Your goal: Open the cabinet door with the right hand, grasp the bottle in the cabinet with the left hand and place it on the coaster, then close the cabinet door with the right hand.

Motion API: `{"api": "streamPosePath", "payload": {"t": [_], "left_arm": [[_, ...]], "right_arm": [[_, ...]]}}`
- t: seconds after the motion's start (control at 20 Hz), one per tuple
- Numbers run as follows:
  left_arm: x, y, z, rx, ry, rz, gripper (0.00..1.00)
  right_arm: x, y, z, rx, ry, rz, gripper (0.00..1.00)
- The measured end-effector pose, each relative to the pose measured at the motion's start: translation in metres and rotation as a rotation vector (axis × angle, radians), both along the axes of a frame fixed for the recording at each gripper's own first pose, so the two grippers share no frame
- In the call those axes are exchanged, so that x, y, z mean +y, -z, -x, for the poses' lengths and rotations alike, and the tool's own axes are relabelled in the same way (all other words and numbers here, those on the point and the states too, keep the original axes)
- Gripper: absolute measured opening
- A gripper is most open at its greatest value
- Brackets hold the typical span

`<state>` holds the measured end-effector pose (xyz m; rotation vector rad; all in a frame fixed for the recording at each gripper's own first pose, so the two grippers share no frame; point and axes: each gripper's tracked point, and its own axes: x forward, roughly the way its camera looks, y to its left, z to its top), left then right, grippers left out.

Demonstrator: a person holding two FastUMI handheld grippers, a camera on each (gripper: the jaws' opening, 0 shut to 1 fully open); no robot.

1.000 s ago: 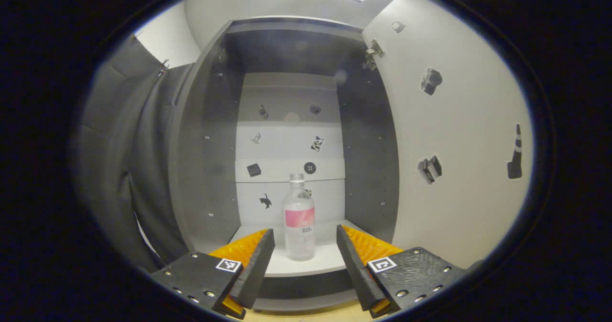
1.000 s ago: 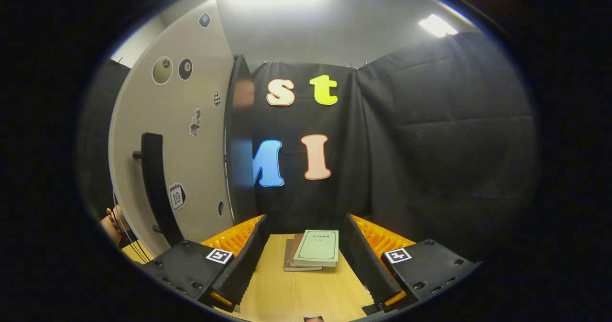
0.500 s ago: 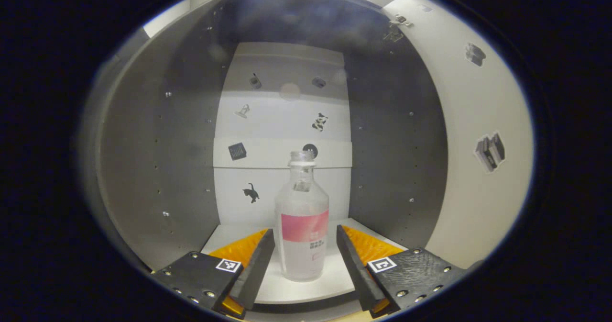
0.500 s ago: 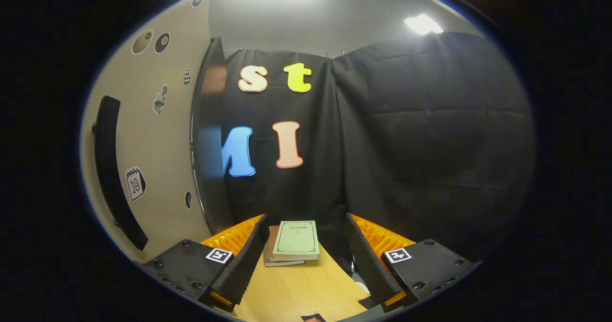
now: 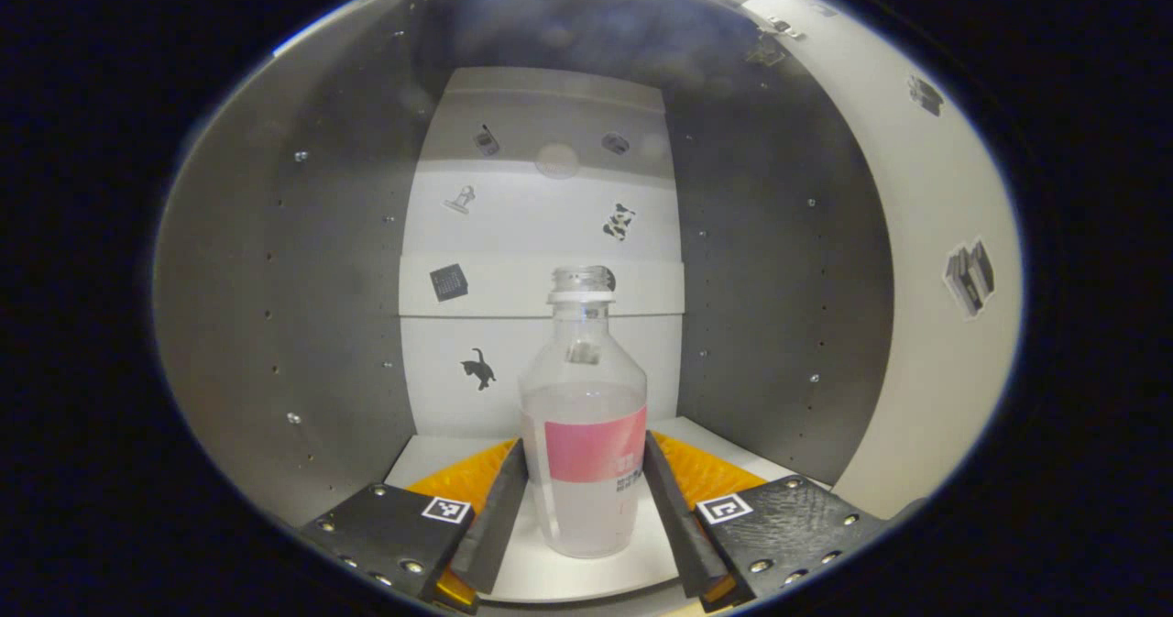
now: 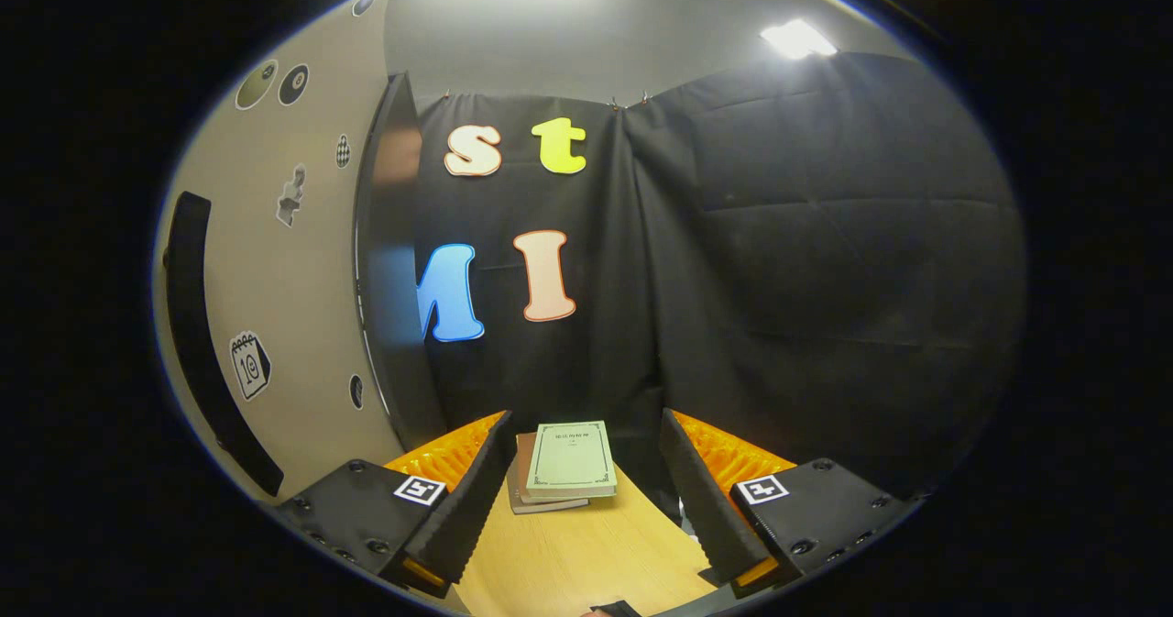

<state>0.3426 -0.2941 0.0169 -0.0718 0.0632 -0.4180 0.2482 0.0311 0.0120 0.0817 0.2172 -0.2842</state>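
Left hand-held gripper [image 5: 585, 507] clamped on bottle [image 5: 586, 434], both fingers against its sides, inside cabinet [image 5: 779, 305]. Right hand-held gripper [image 6: 581, 498] spread wide, empty, above table [image 6: 586, 557].

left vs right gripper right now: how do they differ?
1. The left gripper reaches into the cabinet; the right gripper hangs over the table.
2. The left gripper's fingers flank the bottle, about touching it; the right gripper's jaws hold nothing, with stacked books lying beyond.
3. The left gripper's gap is narrower.

Shared: both point forward, level.
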Motion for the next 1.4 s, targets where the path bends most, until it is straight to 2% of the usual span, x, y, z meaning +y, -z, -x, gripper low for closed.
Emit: {"api": "streamPosePath", "payload": {"t": [0.1, 0.15, 0.25, 0.35, 0.55, 0.65, 0.8, 0.85, 1.4], "left_arm": [[0.01, -0.008, 0.011, -0.016, -0.007, 0.015, 0.74], [0.016, -0.01, 0.018, -0.019, -0.013, 0.014, 0.72], [0.029, -0.015, 0.032, -0.025, -0.027, 0.013, 0.74], [0.045, -0.02, 0.047, -0.036, -0.051, 0.012, 0.72], [0.081, -0.026, 0.08, -0.054, -0.091, 0.028, 0.76], [0.099, -0.029, 0.1, -0.066, -0.115, 0.026, 0.74], [0.13, -0.027, 0.125, -0.082, -0.165, 0.001, 0.74], [0.138, -0.025, 0.134, -0.082, -0.177, -0.001, 0.74], [0.2, 0.017, 0.223, -0.054, -0.267, 0.062, 0.72]], "right_arm": [[0.002, -0.001, 0.0, -0.001, -0.02, -0.002, 0.99], [0.004, -0.001, -0.001, 0.0, -0.033, -0.006, 0.96], [0.007, -0.002, -0.001, -0.003, -0.061, -0.01, 0.99], [0.01, -0.002, -0.001, -0.006, -0.09, -0.012, 0.99], [0.02, -0.002, -0.001, -0.007, -0.155, -0.026, 0.99], [0.025, -0.001, -0.001, -0.008, -0.186, -0.035, 0.96], [0.034, 0.001, 0.001, -0.01, -0.229, -0.048, 0.96], [0.036, 0.002, 0.002, -0.01, -0.241, -0.051, 0.99], [0.046, 0.016, 0.014, 0.007, -0.329, -0.063, 0.99]]}}
